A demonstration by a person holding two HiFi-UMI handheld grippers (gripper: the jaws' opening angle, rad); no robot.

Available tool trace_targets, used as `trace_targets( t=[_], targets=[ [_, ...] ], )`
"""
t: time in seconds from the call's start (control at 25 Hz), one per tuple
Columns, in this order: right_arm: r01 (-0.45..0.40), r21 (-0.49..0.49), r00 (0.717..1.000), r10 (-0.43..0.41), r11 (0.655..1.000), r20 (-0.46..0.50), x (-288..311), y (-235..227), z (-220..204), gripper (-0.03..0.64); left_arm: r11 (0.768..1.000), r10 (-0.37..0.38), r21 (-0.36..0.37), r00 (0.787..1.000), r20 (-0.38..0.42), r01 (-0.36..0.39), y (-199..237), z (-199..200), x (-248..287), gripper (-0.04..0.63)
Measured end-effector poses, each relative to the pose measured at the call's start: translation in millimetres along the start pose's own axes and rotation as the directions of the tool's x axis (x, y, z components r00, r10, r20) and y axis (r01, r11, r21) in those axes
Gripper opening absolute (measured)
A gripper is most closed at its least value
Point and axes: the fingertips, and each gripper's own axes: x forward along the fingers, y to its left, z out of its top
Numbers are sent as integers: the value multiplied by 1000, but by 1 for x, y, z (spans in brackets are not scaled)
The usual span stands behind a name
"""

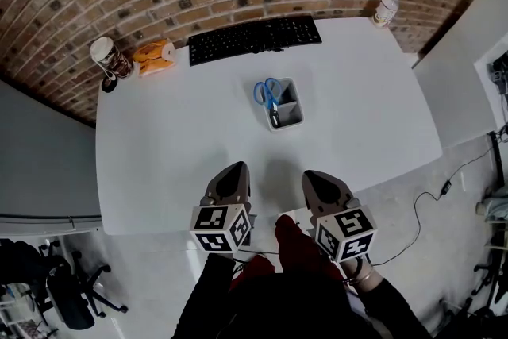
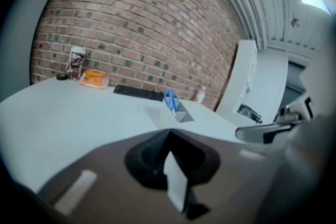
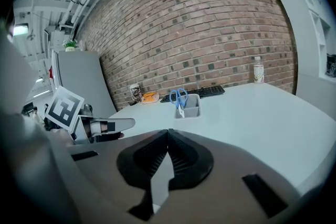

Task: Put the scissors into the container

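Head view: white worktop (image 1: 167,139) against a brick wall. The scissors (image 1: 270,94), blue-handled, sat in the grey container (image 1: 292,117) near the middle of the worktop. They lay along its left side with the handles up and leaning over the far rim. A black keyboard (image 1: 254,38) lay beyond the container, by the wall. An orange packet (image 1: 153,55) and a printed cup (image 1: 108,56) sat at the far left corner, and a small bottle (image 1: 386,9) at the far right corner. Left gripper (image 1: 232,171) and right gripper (image 1: 314,179) were side by side over the near edge of the worktop — both well apart from the container.

Left gripper view: the jaws were clenched together, tips meeting, with nothing between them. Beyond them, the scissors' handles (image 2: 170,98) rose above the container (image 2: 180,113). The keyboard (image 2: 138,93) was behind it, with the packet (image 2: 93,79) and cup (image 2: 76,62) further left. The right gripper (image 2: 265,132) showed at the right edge.

Right gripper view: these jaws were also pressed together and held nothing. The container (image 3: 191,107) stood straight ahead across bare worktop — scissors (image 3: 179,96) upright in it, handles topmost. The keyboard (image 3: 203,92) lay behind, the bottle (image 3: 258,70) far right, and the left gripper (image 3: 102,125) at the left.
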Motion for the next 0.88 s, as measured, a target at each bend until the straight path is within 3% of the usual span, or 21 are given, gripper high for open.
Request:
trace_targets(
  t=[0.88],
  targets=[
    [36, -50, 996, -32, 998, 82, -54, 47, -8, 8, 1000, 11, 12, 998, 56, -12, 3, -18, -97, 3]
  ],
)
